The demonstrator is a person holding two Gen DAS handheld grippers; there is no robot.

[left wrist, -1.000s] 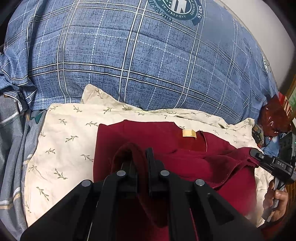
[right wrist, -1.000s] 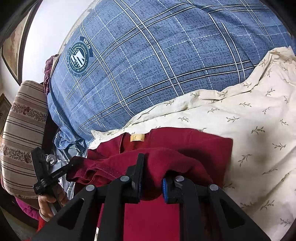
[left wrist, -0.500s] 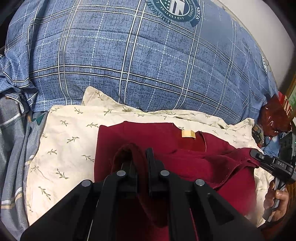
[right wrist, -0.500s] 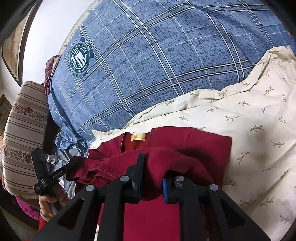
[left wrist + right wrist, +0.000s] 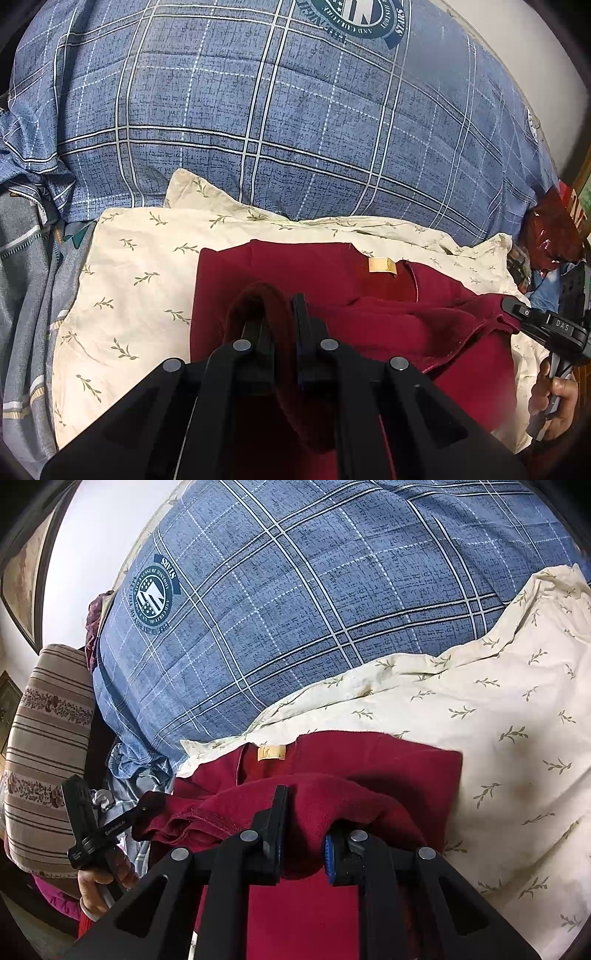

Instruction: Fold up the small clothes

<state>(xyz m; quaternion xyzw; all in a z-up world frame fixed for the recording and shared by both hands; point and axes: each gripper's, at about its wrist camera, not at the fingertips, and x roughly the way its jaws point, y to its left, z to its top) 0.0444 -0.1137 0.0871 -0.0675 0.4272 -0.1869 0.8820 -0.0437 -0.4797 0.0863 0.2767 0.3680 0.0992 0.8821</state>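
A dark red garment (image 5: 369,317) with a tan neck label (image 5: 382,265) lies on a cream leaf-print cloth (image 5: 140,280). My left gripper (image 5: 282,314) is shut on a raised fold of the red garment at its left side. My right gripper (image 5: 303,812) is shut on a bunched fold of the same garment (image 5: 369,760) at the other side. Between them the lifted hem lies doubled over towards the collar. Each gripper shows in the other's view, the right one (image 5: 543,325) and the left one (image 5: 103,827), both held by hands.
A blue plaid quilt (image 5: 277,110) with a round emblem rises behind the cream cloth (image 5: 498,720). A striped brown cushion (image 5: 48,738) stands at the left of the right wrist view. Grey striped fabric (image 5: 26,295) lies left, and a dark red bag (image 5: 550,229) at far right.
Both grippers, still shut on the red garment, have crept slightly forward towards the collar. The fold has barely shifted.
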